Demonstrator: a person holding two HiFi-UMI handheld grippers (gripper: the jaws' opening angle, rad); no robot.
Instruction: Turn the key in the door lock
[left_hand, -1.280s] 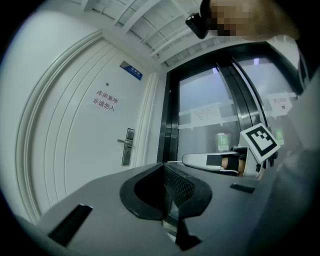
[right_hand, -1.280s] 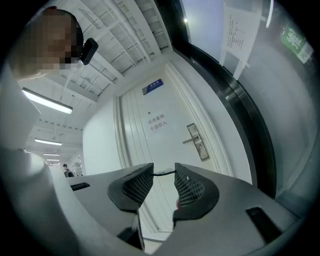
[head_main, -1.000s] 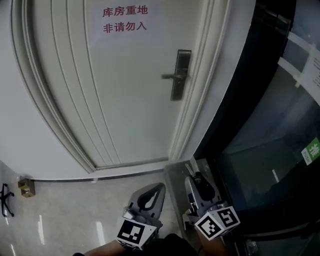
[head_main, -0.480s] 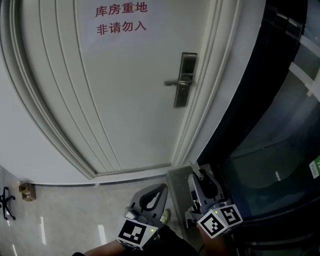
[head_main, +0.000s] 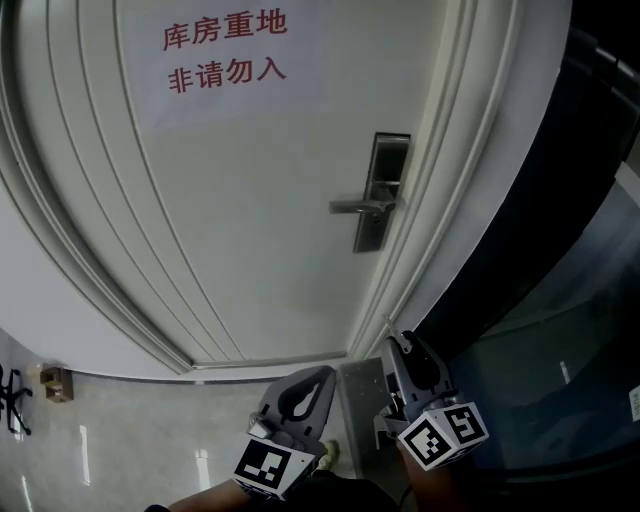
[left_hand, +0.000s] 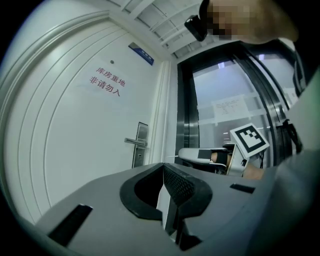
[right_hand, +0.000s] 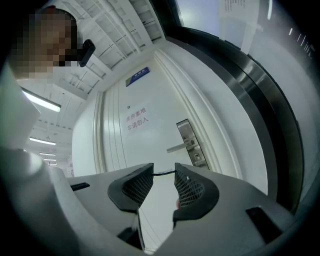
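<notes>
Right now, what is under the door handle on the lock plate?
Under the handle, the lock plate carries a small round keyhole, and nothing sticks out of it. The inside of the slot is too small to make out.

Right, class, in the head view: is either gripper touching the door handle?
No; the left gripper and the right gripper are both low in the picture, well apart from the door handle above them.

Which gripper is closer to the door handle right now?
Right. In the head view the right gripper sits below the door handle, by the door's latch edge. The left gripper is lower and further left.
</notes>
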